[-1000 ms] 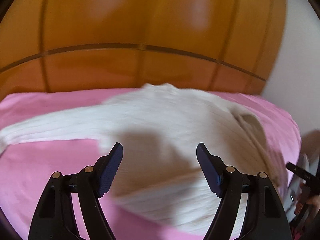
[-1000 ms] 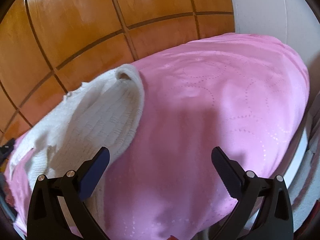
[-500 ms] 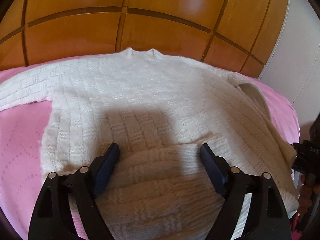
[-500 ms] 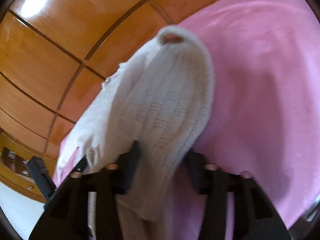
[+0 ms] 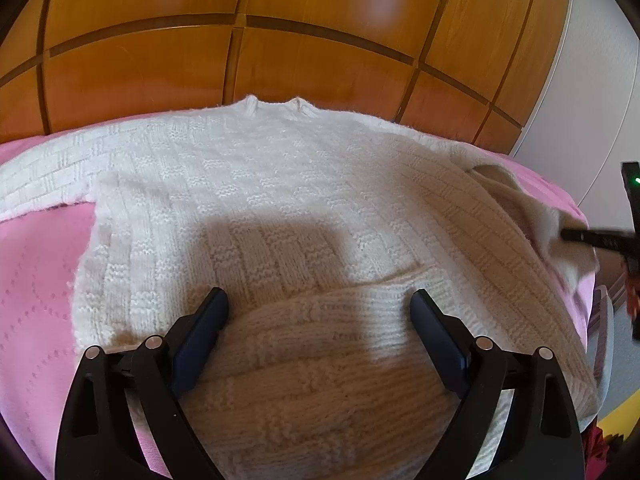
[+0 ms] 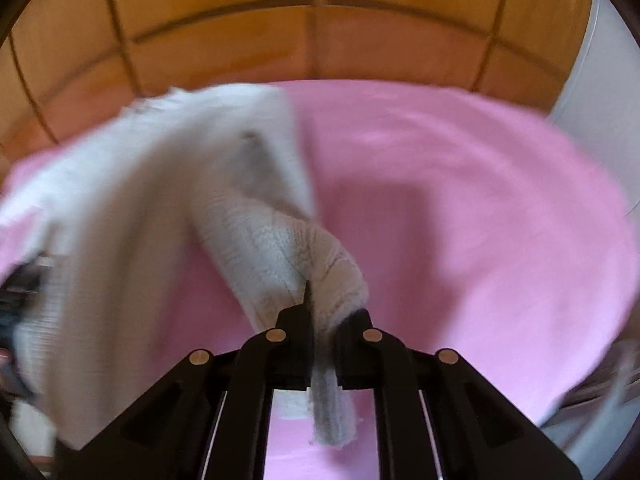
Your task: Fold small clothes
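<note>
A cream knitted sweater (image 5: 280, 200) lies spread on a pink cloth-covered surface (image 5: 36, 288), collar toward the far wooden wall. My left gripper (image 5: 318, 312) is open, its jaws wide on either side of the raised bottom hem. My right gripper (image 6: 324, 316) is shut on the sweater's right sleeve (image 6: 280, 248) and holds it lifted off the pink surface (image 6: 460, 220). The right gripper also shows at the right edge of the left wrist view (image 5: 592, 236), at the sleeve's end. The other sleeve (image 5: 40, 176) lies stretched out to the left.
A wooden panelled wall (image 5: 240, 52) stands right behind the surface. A white wall (image 5: 592, 100) is at the right. The pink surface's right edge (image 6: 600, 340) drops off near my right gripper.
My right gripper has closed on the right sleeve and lifted it, swinging around. My left gripper has moved forward over the hem and stays open.
</note>
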{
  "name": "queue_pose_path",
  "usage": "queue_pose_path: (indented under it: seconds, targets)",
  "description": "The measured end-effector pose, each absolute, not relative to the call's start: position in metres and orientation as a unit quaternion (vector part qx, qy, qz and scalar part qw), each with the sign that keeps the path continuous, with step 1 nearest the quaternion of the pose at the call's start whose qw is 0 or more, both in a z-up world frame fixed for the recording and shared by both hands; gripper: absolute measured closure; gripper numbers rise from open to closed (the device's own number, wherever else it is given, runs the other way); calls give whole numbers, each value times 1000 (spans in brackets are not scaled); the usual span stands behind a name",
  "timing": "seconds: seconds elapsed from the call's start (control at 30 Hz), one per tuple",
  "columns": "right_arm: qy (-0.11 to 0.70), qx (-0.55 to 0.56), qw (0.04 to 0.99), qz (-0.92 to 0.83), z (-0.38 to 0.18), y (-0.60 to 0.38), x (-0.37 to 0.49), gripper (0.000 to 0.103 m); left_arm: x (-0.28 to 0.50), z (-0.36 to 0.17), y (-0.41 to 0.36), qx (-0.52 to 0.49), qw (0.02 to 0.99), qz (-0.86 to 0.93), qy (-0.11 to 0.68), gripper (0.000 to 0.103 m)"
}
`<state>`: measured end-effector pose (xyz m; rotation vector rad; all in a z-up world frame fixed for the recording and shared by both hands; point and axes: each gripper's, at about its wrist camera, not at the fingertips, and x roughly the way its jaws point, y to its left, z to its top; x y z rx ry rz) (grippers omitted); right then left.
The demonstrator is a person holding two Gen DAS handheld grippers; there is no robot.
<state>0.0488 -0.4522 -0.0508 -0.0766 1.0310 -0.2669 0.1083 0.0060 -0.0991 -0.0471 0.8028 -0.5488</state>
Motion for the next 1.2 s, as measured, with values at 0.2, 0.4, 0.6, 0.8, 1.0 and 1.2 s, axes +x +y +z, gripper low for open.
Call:
queue_pose_path:
  seconds: [0.2, 0.4, 0.6, 0.8, 1.0, 1.2]
  targets:
    - [434, -265, 805, -304, -35, -517, 95, 96, 107, -99, 7, -24, 883, -267, 386, 10]
    - [305, -429, 726, -442, -44, -557, 119, 85, 107, -99, 7, -25, 883, -267, 386, 10]
    - [437, -283, 732, -439, -115, -612, 109, 55, 107, -99, 7, -26, 882, -269, 386, 9]
    - [442, -68, 809, -382, -110, -600, 70, 60, 108, -96, 7, -29, 880, -269, 389, 9]
    - [416, 38, 880, -228, -86, -526, 52, 60, 101, -80, 14, -53, 886, -259, 382, 9]
    - [410, 154, 899, -1, -84, -416, 40, 66, 107, -67, 35, -133, 878, -251, 384, 9]
